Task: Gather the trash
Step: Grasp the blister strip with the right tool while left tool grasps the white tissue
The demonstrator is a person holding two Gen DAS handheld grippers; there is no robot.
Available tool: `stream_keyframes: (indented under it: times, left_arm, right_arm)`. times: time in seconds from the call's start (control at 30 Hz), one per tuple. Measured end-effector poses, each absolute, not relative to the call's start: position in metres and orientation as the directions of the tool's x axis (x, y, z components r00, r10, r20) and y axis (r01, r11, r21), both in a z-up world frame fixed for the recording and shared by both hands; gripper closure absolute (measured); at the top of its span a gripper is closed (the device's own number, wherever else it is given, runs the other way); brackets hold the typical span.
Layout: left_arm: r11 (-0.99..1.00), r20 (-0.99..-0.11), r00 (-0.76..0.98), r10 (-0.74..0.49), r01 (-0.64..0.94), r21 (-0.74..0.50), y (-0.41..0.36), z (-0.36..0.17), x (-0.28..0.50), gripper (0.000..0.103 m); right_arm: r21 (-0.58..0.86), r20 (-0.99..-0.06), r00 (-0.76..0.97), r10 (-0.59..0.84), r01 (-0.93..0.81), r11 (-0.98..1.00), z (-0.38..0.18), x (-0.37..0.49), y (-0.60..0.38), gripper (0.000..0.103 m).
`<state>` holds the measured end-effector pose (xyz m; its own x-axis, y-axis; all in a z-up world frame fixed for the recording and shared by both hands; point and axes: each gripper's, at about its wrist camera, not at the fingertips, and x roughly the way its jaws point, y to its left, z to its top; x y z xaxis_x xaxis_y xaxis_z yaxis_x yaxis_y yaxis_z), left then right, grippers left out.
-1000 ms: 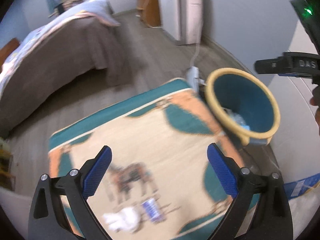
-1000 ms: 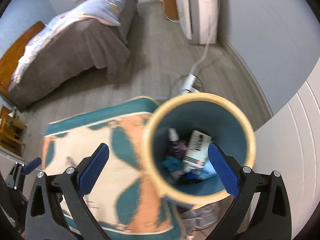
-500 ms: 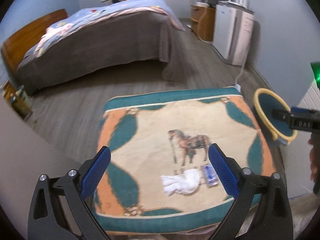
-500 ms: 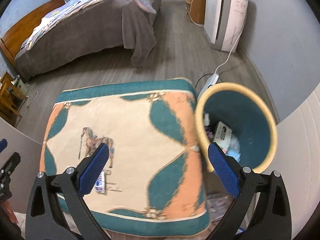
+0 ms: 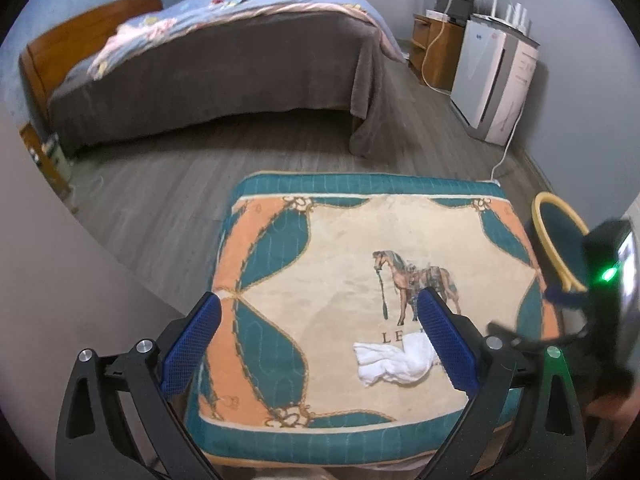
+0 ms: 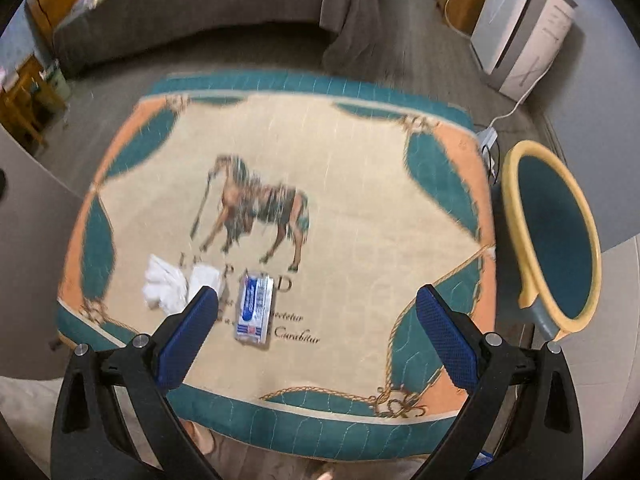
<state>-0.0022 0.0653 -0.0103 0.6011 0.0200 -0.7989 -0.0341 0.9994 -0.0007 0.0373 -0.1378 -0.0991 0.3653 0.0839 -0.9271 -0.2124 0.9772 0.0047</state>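
Lying side by side on the horse-print cloth point(image 6: 360, 208), a crumpled tissue point(image 6: 168, 286) and a wrapper point(image 6: 255, 309) are framed by the empty, wide-open left gripper point(image 5: 316, 338) and right gripper point(image 6: 318, 338), with the bin point(image 6: 554, 236) beside the cloth's right edge.

The left gripper point(image 5: 316, 344) is showing a matte black frame with two triangular arms, each pierced by a slot-shaped cutout. Its fingers point(image 5: 446, 346) are wearing blue pads with a fine cross-hatched texture. Round silver screw heads are sitting in pairs on each arm, near the pad bases. The right gripper point(image 6: 316, 340) is showing the same build: black arms, textured blue fingers point(image 6: 186, 338), paired silver screws. In the left wrist view, the right gripper's black body is appearing blurred at the right edge, glowing with a small green light.
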Motion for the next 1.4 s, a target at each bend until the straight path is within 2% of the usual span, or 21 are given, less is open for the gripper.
stream_keyframes:
  times: [0.13, 0.27, 0.33, 0.4, 0.5, 0.67, 0.83, 1.0, 1.1, 1.2, 1.4]
  left_arm:
    - [0.999, -0.812, 0.582, 0.041, -0.044, 0.018, 0.071, -0.016, 0.001, 0.006]
    - [0.998, -0.824, 0.565, 0.049, -0.064, 0.015, 0.079, -0.022, 0.003, 0.006]
    - [0.998, -0.829, 0.557, 0.048, -0.060, 0.018, 0.079, -0.025, 0.003, 0.006]
    - [0.998, -0.833, 0.550, 0.058, -0.047, 0.038, 0.078, -0.028, 0.003, 0.006]
    - [0.997, -0.839, 0.540, 0.074, -0.031, 0.067, 0.076, -0.033, 0.004, 0.006]
    - [0.997, -0.850, 0.521, 0.077, -0.032, 0.071, 0.076, -0.041, 0.008, 0.006]
    - [0.997, -0.877, 0.475, 0.070, 0.000, 0.079, 0.065, -0.061, 0.011, 0.006]
    - [0.993, -0.908, 0.415, 0.064, 0.060, 0.098, 0.043, -0.090, 0.013, 0.006]
    - [0.989, -0.921, 0.383, 0.065, 0.098, 0.110, 0.027, -0.108, 0.015, 0.006]
    - [0.987, -0.929, 0.368, 0.037, 0.135, 0.092, 0.011, -0.120, 0.015, 0.006]
    - [0.990, -0.952, 0.305, -0.042, 0.139, 0.001, -0.008, -0.144, 0.018, 0.006]
  right_arm:
    - [0.012, -0.944, 0.322, 0.075, -0.193, 0.981, -0.116, 0.042, -0.133, 0.008]
    - [0.026, -0.954, 0.291, 0.074, -0.166, 0.986, -0.131, 0.049, -0.128, 0.017]
    - [0.042, -0.959, 0.268, 0.089, -0.174, 0.984, -0.138, 0.052, -0.121, 0.025]
    - [0.051, -0.965, 0.242, 0.098, -0.195, 0.979, -0.145, 0.054, -0.114, 0.040]
    - [0.069, -0.973, 0.200, 0.116, -0.226, 0.972, -0.153, 0.055, -0.103, 0.056]
    - [0.073, -0.982, 0.149, 0.115, -0.263, 0.962, -0.165, 0.055, -0.094, 0.074]
    - [0.066, -0.985, 0.137, 0.109, -0.288, 0.955, -0.163, 0.055, -0.096, 0.079]
    - [0.041, -0.986, 0.143, 0.084, -0.281, 0.959, -0.134, 0.062, -0.120, 0.079]
    - [-0.002, -0.981, 0.185, 0.057, -0.302, 0.953, -0.105, 0.070, -0.135, 0.079]
    - [-0.117, -0.966, 0.258, -0.027, -0.340, 0.933, -0.086, 0.073, -0.153, 0.079]
    - [0.025, -0.971, 0.228, 0.077, -0.222, 0.975, -0.092, 0.082, -0.189, 0.079]
